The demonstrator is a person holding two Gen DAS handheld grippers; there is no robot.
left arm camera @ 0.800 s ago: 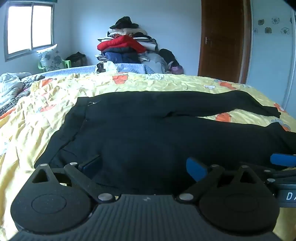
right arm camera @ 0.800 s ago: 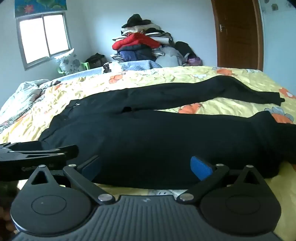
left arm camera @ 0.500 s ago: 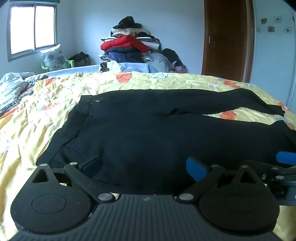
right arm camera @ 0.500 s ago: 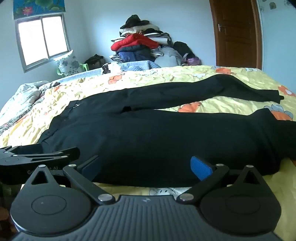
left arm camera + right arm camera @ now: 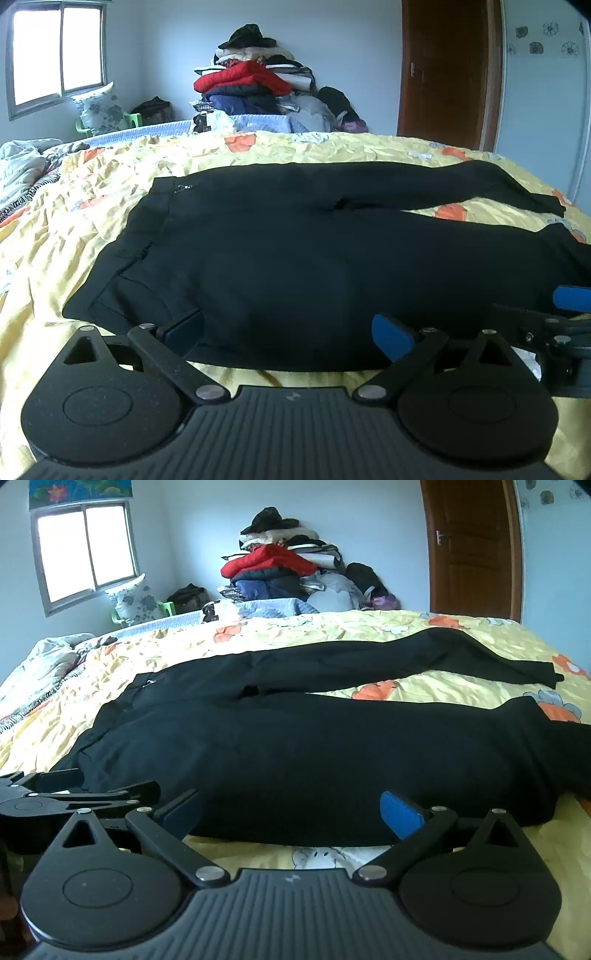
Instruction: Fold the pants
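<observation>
Your left gripper (image 5: 288, 330): jaws wide apart, empty, at the near edge of the pants (image 5: 314, 251). Your right gripper (image 5: 291, 812): likewise spread and empty, just beside it. Pants: black, flat on the yellow bed (image 5: 74, 229), waist left, legs right. Beyond: clothes pile (image 5: 255, 92), door (image 5: 447, 70).

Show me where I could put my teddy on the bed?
Bare yellow bedspread lies between the black pants and the crumpled blanket, and beyond the pants toward the clothes pile. A small wedge shows between the legs. The near edge, by both grippers, is crowded.
</observation>
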